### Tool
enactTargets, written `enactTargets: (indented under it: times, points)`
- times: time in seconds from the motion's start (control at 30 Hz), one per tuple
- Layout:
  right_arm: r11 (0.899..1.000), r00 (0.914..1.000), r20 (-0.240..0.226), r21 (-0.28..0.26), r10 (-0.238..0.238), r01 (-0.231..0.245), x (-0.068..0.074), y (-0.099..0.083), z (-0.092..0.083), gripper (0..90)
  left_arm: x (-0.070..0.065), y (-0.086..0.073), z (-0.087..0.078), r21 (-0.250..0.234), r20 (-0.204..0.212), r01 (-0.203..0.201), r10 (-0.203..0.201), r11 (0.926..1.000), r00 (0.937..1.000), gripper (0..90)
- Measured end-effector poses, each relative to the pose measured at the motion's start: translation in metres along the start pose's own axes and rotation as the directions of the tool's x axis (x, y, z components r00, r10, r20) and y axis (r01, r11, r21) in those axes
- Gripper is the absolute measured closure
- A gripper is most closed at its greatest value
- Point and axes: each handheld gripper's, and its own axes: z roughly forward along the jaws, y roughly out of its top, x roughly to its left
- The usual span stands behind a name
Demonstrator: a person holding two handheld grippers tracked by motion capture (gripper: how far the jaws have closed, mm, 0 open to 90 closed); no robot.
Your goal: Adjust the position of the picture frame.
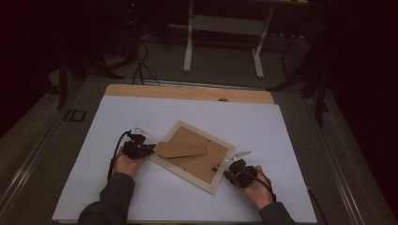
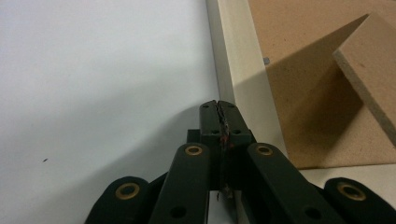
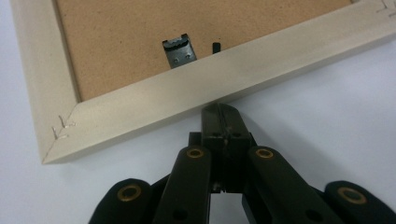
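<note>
A pale wooden picture frame (image 1: 194, 157) lies face down and turned at an angle on the white sheet (image 1: 141, 112) covering the tabletop, a little nearer the person's edge than the far one. Its brown backing board (image 1: 199, 154) faces up, with the easel stand (image 1: 180, 149) lifted partly off the board and pointing toward the left side. A small metal sawtooth hanger (image 3: 178, 51) sits on the backing just inside the frame's rail, with a small dark tab beside it.

The left gripper (image 2: 218, 109) is clenched with nothing between its jaws, its tip resting on the white sheet just beside the frame's left rail. The right gripper (image 3: 219, 114) is likewise clenched and empty, its tip touching or almost touching the outer edge of the rail near the hanger.

Judging by this, the work on the frame is at an early stage: both grippers brace or nudge the frame from opposite sides, and nothing has been grasped. The backing is seated in the frame, so opening it, turning it or standing it up is all yet to be done
</note>
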Motion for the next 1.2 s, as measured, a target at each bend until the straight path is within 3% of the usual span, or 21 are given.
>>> enactTargets:
  times: [0.57,0.77,0.97,1.2]
  points:
    - [0.999,0.9991,0.019,-0.004,0.038,-0.038,-0.011,0.018,0.011,90.0,0.004,-0.002,-0.007,0.020,-0.025,0.011,-0.010,0.9997,0.9996,90.0]
    - [0.999,0.9987,0.020,-0.004,0.047,-0.046,-0.015,0.025,0.015,90.0,0.008,-0.003,-0.009,0.029,-0.007,0.032,-0.032,0.9991,0.9995,90.0]
    - [0.998,0.9984,0.015,-0.010,0.054,-0.054,-0.020,0.031,0.018,90.0,0.008,-0.004,-0.011,0.032,-0.021,0.024,-0.024,0.9992,0.9995,90.0]
    - [0.999,0.9988,0.026,-0.002,0.041,-0.041,-0.026,0.040,0.023,90.0,0.008,-0.009,-0.014,0.009,-0.031,0.059,-0.059,0.9982,0.9978,90.0]
